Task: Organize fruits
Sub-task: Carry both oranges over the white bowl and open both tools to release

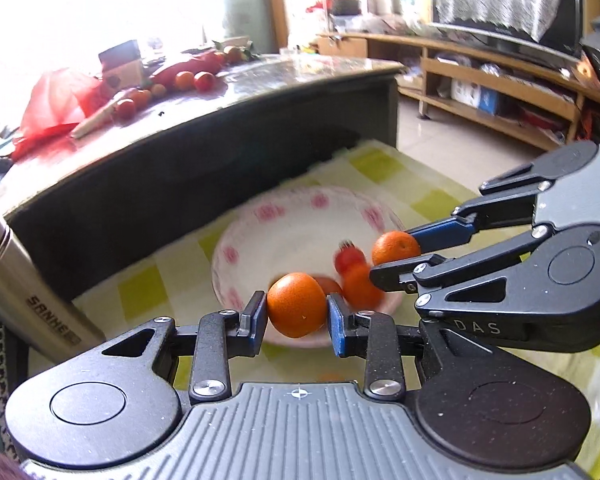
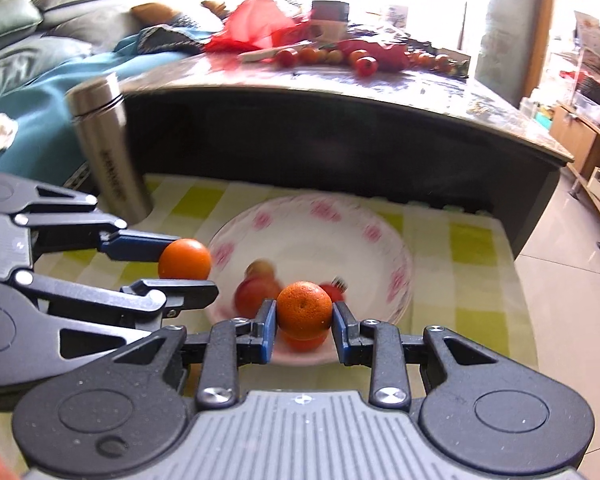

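The left gripper [image 1: 296, 312] holds a mandarin orange [image 1: 296, 305] clamped between its two blue-padded fingers [image 1: 337, 330], the fruit sitting right at the fingertips and raised over the near rim of the white bowl with pink flowers [image 1: 260, 236]. In the right wrist view, the right gripper [image 2: 304, 318] likewise pinches a second mandarin [image 2: 304, 310] between its fingers [image 2: 267, 330], also above the near edge of the bowl [image 2: 379, 240]. The two grippers sit side by side, each showing at the edge of the other's camera.

Inside the bowl lie several blurred fruits: a red tomato with a green stem [image 1: 349, 260], and other orange and reddish pieces just behind the held mandarins.

The bowl rests on a surface covered by a yellow-green checked cloth [image 2: 471, 248]. A steel flask [image 2: 108, 148] stands upright on the cloth, near the bowl's left. Behind, a higher dark table [image 2: 339, 92] carries more loose fruit [image 2: 365, 65] and a red plastic bag [image 2: 256, 24].
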A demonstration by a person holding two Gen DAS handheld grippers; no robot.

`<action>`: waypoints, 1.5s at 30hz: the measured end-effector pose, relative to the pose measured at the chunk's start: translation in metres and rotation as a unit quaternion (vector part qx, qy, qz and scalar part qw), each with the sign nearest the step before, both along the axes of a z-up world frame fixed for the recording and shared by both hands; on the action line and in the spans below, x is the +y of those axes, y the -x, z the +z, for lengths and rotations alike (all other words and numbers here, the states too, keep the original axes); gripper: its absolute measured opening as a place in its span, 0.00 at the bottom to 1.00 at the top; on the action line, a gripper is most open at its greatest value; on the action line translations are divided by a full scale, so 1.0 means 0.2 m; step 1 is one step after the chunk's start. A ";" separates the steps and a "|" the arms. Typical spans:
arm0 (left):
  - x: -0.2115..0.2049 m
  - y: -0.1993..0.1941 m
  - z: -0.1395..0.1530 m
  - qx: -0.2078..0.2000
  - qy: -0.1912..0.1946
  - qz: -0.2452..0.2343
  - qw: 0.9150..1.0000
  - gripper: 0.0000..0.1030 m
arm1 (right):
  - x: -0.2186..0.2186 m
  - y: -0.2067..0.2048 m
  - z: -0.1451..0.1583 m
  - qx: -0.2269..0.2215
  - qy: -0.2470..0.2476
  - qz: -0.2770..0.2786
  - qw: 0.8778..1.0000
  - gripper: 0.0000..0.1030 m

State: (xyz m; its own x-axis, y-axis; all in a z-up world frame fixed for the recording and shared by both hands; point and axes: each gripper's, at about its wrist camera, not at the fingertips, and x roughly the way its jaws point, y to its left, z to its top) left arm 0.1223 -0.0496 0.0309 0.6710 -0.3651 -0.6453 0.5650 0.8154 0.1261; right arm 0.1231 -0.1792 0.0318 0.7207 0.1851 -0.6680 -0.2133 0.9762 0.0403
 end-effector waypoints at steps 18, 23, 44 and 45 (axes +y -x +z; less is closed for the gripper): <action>-0.09 -0.31 -0.11 -0.004 0.002 0.016 1.000 0.37 | -0.08 -0.33 -0.12 0.006 -0.002 -0.036 0.999 0.34; -0.11 -0.35 -0.14 -0.004 0.009 0.016 1.000 0.37 | -0.10 -0.38 -0.14 0.004 -0.004 -0.039 0.999 0.34; -0.10 -0.39 -0.19 0.004 0.012 0.027 1.000 0.42 | -0.12 -0.40 -0.21 0.004 -0.020 -0.035 0.999 0.36; -0.10 -0.39 -0.19 0.003 0.012 0.027 1.000 0.44 | -0.13 -0.40 -0.20 0.004 -0.023 -0.035 0.999 0.36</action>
